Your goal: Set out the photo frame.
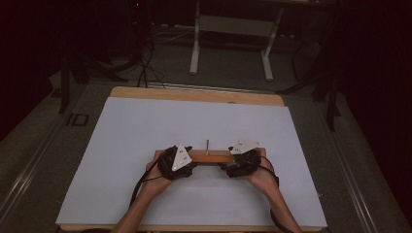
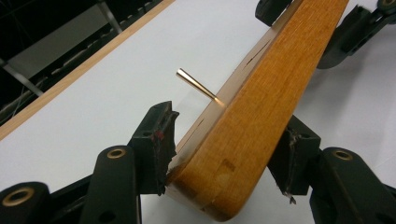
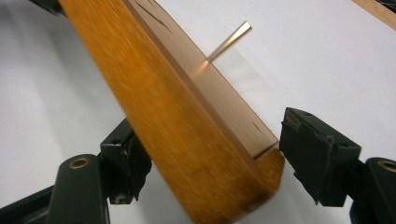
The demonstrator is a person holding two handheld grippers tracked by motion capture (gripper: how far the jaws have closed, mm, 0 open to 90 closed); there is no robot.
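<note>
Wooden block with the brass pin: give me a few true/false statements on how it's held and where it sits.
1. The wooden block is held between two hand-held grippers, one at each end. True: the left hand-held gripper has one end between its jaws and the right hand-held gripper has the other.
2. A brass pin sticks out of the block. True.
3. The block lies over a green mat. False: the sheet under it is white.
4. The pin sits at the block's left end. False: in the high view it is near the middle of the block's length.
5. The right hand-held gripper's jaws both press the block. False: in the right gripper view one jaw stands off the block, with a gap showing.
</note>
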